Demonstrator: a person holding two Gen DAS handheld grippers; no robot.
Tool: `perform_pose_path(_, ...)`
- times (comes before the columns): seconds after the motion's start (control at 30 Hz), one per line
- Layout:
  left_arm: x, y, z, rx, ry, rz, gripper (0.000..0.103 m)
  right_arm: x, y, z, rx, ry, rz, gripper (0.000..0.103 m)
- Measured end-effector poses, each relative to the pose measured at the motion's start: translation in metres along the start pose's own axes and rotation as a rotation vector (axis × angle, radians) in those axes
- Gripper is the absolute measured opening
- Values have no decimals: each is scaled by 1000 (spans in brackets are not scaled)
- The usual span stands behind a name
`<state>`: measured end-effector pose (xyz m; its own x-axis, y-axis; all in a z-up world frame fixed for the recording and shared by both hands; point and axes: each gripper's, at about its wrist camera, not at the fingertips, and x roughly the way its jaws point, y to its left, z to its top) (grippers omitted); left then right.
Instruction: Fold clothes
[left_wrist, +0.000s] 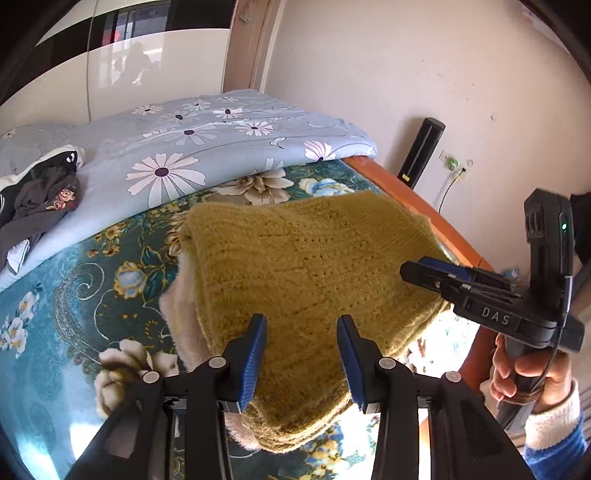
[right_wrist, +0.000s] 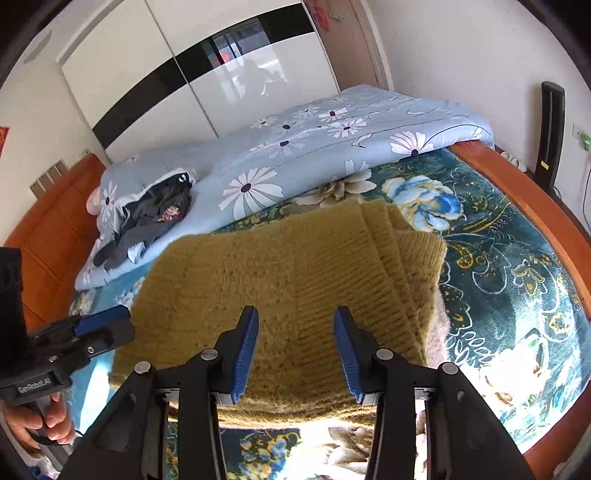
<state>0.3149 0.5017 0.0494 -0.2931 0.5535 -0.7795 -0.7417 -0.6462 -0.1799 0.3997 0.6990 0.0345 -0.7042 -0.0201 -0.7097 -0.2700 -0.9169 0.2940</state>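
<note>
A mustard-yellow knit sweater (left_wrist: 295, 266) lies folded into a rectangle on the teal floral bedspread (left_wrist: 81, 295); a pale fuzzy lining shows along its left edge. It also shows in the right wrist view (right_wrist: 280, 280). My left gripper (left_wrist: 301, 354) is open and empty, hovering over the sweater's near edge. My right gripper (right_wrist: 295, 350) is open and empty above the sweater's near edge. The right gripper also shows in the left wrist view (left_wrist: 436, 275), over the sweater's right side. The left gripper shows in the right wrist view (right_wrist: 107, 328) at the sweater's left edge.
A folded light-blue daisy quilt (left_wrist: 207, 147) lies at the back of the bed, with dark clothes (left_wrist: 40, 214) on its left end. The orange wooden bed frame (left_wrist: 424, 199) runs along the right. A black upright device (left_wrist: 421, 155) stands by the wall.
</note>
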Motion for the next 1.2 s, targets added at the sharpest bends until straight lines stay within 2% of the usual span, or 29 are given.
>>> perform_pose_path(0.07, 14, -1, -2, 20, 34, 20, 43, 4, -1, -8, 8, -3, -13, 44)
perform_pose_path(0.17, 26, 7, -2, -6, 74, 10, 43, 11, -6, -15, 54, -5, -8, 44)
perform_pose_path(0.23, 24, 12, -2, -23, 77, -12, 43, 15, -6, -16, 65, -1, -5, 45)
perform_pose_path(0.37, 7, 17, -6, -66, 49, -59, 43, 19, 0, -17, 45, 1, -18, 53)
perform_pose_path(0.5, -13, 25, -19, -101, 20, -58, 44, 16, 8, -17, 55, 2, -71, 54)
perform_pose_path(0.57, -20, 31, -30, -125, 6, -48, 64, 7, 16, -21, 89, -1, -126, 54)
perform_pose_path(0.67, -23, 42, -48, -170, 5, -59, 70, -5, 37, -42, 114, 5, -182, 57)
perform_pose_path(0.8, -20, 51, -62, -208, 21, -69, 75, -10, 63, -73, 86, 49, -209, 57)
perform_pose_path(0.9, -19, 54, -70, -206, 37, -51, 80, -6, 77, -89, 1, 97, -205, 64)
perform_pose_path(1.0, -17, 58, -77, -204, 59, -26, 80, 3, 83, -96, -46, 151, -214, 65)
perform_pose_path(1.07, -17, 64, -81, -220, 66, -27, 83, 6, 80, -97, 7, 157, -179, 66)
perform_pose_path(1.13, -17, 67, -85, -223, 72, -22, 85, 10, 78, -98, 64, 171, -130, 74)
perform_pose_path(1.2, -17, 68, -87, -219, 78, -17, 86, 15, 76, -102, 109, 192, -93, 76)
